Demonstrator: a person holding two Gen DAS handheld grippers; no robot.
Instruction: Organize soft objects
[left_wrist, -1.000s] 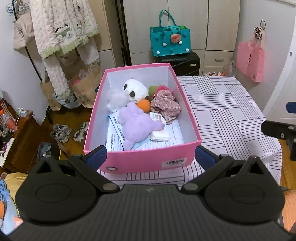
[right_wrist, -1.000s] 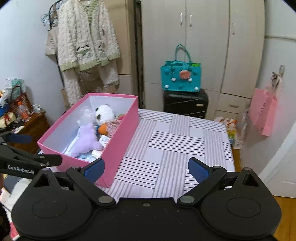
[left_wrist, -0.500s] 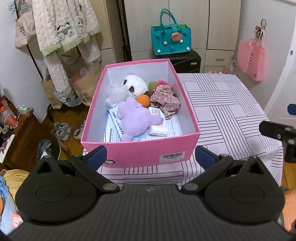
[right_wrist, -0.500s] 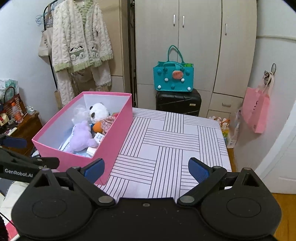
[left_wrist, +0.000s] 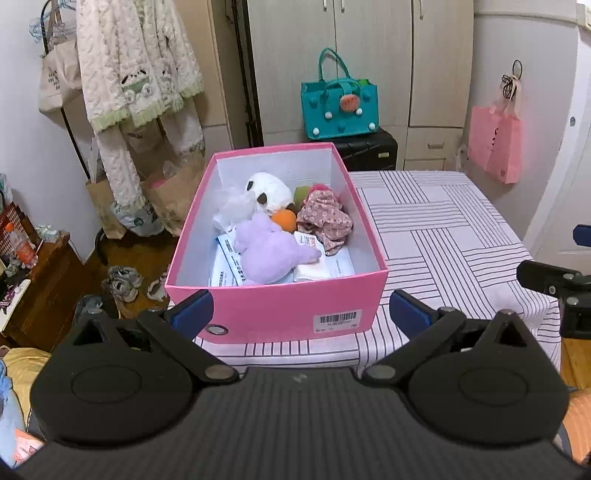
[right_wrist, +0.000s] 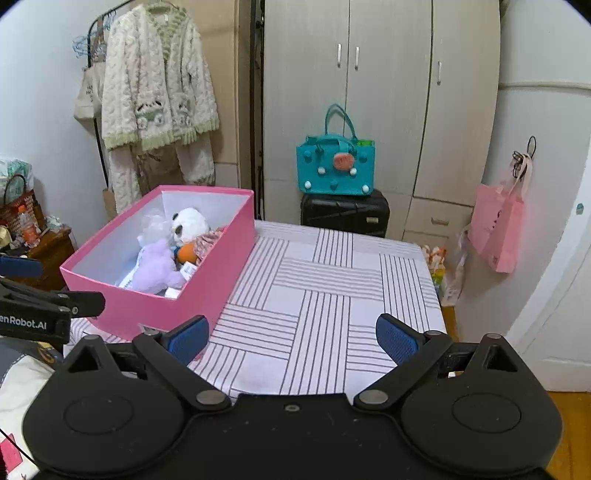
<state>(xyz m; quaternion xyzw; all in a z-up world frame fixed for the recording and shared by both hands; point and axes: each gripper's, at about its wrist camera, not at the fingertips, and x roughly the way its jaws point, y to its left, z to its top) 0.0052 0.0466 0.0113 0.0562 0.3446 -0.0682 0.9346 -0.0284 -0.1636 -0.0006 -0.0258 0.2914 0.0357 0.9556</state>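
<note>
A pink box (left_wrist: 280, 312) (right_wrist: 207, 280) stands on the left part of the striped tablecloth (left_wrist: 443, 236) (right_wrist: 325, 295). Inside lie a purple plush (left_wrist: 269, 251) (right_wrist: 155, 267), a white panda plush (left_wrist: 267, 190) (right_wrist: 188, 223), an orange ball (left_wrist: 284, 219), a floral cloth (left_wrist: 325, 219) and paper packets (left_wrist: 225, 266). My left gripper (left_wrist: 301, 314) hangs open in front of the box's near wall, holding nothing. My right gripper (right_wrist: 291, 338) is open and empty over the cloth's near edge, right of the box. The right gripper's side (left_wrist: 554, 282) shows in the left wrist view.
A teal bag (left_wrist: 338, 107) (right_wrist: 334, 166) sits on a black suitcase (right_wrist: 345, 212) behind the table, before a wardrobe (right_wrist: 380, 92). A pink bag (right_wrist: 498, 225) hangs at the right. Cream clothes (right_wrist: 159, 96) hang on a rack at the left, above paper bags (left_wrist: 173, 192) and shoes (left_wrist: 122, 282).
Both grippers have drawn back and risen from the box, so it looks smaller and farther. Both stay open. The box's contents have not moved.
</note>
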